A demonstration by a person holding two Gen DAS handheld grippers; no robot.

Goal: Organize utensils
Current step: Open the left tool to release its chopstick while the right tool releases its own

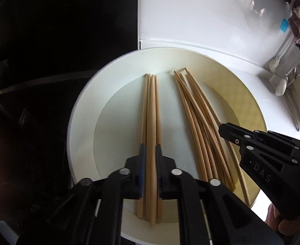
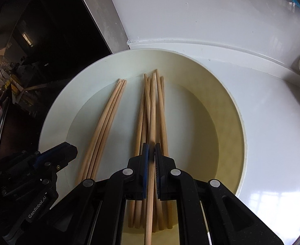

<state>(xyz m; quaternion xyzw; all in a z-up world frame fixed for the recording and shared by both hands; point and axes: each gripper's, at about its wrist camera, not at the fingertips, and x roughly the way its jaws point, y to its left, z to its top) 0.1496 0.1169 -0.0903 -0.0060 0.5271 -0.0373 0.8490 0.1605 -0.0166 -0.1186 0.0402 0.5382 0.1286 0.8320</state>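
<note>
A round cream plate [image 1: 84,110] [image 2: 54,110] holds wooden chopsticks in two groups. A neat bundle of several chopsticks [image 1: 151,110] [image 2: 107,118] lies on the left. A loose, crossed pile [image 1: 199,122] [image 2: 160,106] lies on the right. My left gripper [image 1: 150,149] hovers over the neat bundle, jaws a narrow gap apart with one chopstick showing between them. My right gripper [image 2: 151,149] is shut on a single chopstick [image 2: 152,110] above the loose pile; it also shows in the left wrist view [image 1: 223,129].
The plate sits on a white counter [image 2: 272,143] by a white wall. White spoons [image 1: 281,84] lie at the counter's far right. A dark glass surface [image 1: 58,40] lies to the left of the plate.
</note>
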